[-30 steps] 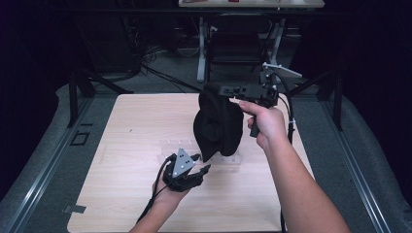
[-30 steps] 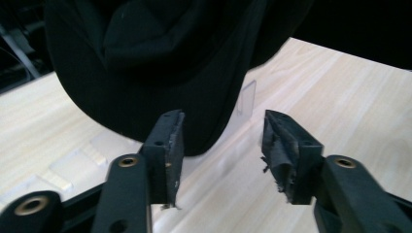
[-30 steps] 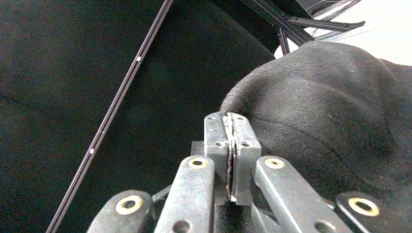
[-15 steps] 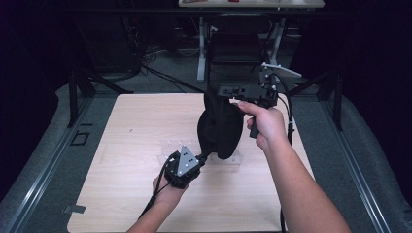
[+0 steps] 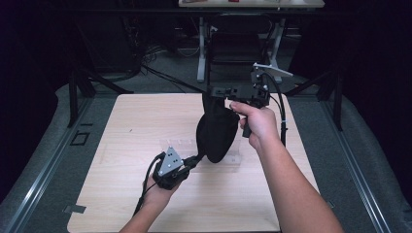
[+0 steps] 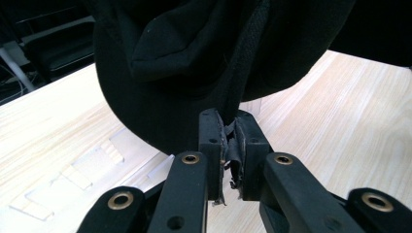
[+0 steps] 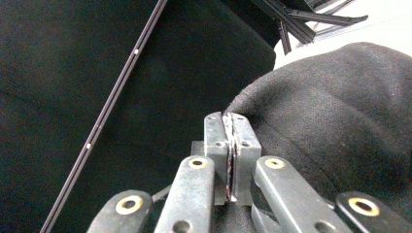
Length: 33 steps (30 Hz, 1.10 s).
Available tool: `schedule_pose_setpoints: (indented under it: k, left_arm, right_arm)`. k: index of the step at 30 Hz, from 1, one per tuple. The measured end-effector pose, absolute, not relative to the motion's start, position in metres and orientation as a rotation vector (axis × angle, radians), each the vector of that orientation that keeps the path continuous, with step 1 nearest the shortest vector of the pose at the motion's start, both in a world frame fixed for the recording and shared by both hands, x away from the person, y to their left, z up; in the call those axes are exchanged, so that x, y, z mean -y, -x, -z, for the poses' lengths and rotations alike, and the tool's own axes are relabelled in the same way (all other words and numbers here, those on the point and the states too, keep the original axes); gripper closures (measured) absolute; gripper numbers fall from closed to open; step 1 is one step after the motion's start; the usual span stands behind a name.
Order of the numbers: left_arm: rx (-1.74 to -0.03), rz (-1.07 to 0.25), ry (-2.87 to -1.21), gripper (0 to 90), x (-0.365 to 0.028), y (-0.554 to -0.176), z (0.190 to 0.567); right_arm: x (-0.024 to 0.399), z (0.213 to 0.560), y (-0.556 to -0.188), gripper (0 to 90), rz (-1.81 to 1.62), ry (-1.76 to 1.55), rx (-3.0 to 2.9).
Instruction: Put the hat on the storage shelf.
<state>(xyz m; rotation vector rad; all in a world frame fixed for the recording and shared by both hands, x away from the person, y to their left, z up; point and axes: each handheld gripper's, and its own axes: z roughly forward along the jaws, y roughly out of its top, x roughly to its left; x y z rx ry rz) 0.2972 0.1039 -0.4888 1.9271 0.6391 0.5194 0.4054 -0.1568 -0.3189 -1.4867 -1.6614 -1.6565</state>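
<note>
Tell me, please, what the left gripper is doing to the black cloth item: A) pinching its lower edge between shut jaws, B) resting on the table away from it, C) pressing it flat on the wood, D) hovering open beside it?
A: in the left gripper view the left gripper has its jaws shut on a strip at the lower edge of the black cloth item, which hangs above the table.

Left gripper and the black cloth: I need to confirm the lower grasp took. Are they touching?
Touching. In the left gripper view, the left gripper has just closed, and its pads pinch a ribbed edge of the black cloth between them.
</note>
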Motion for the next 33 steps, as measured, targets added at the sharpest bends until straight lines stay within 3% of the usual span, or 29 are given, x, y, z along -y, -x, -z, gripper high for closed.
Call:
schedule_pose_setpoints:
  k: [19, 22, 25, 33]
  left_arm:
    - [-0.679, -0.478, -1.9, 83.7, -0.12, -0.302, 0.496]
    - [-0.687, -0.504, -1.909, 84.0, -0.119, -0.3, 0.496]
    - [-0.72, -0.516, -1.906, 84.9, -0.122, -0.3, 0.499]
    - [-0.74, -0.541, -1.944, 85.0, -0.126, -0.296, 0.508]
  right_arm:
    - [0.145, 0.322, -0.407, 88.3, 1.647, 1.469, 1.657]
    - [0.144, 0.323, -0.407, 85.6, 1.646, 1.469, 1.67]
    - [0.147, 0.322, -0.406, 71.6, 1.656, 1.49, 1.696]
    - [0.16, 0.32, -0.401, 63.2, 1.669, 1.529, 1.733]
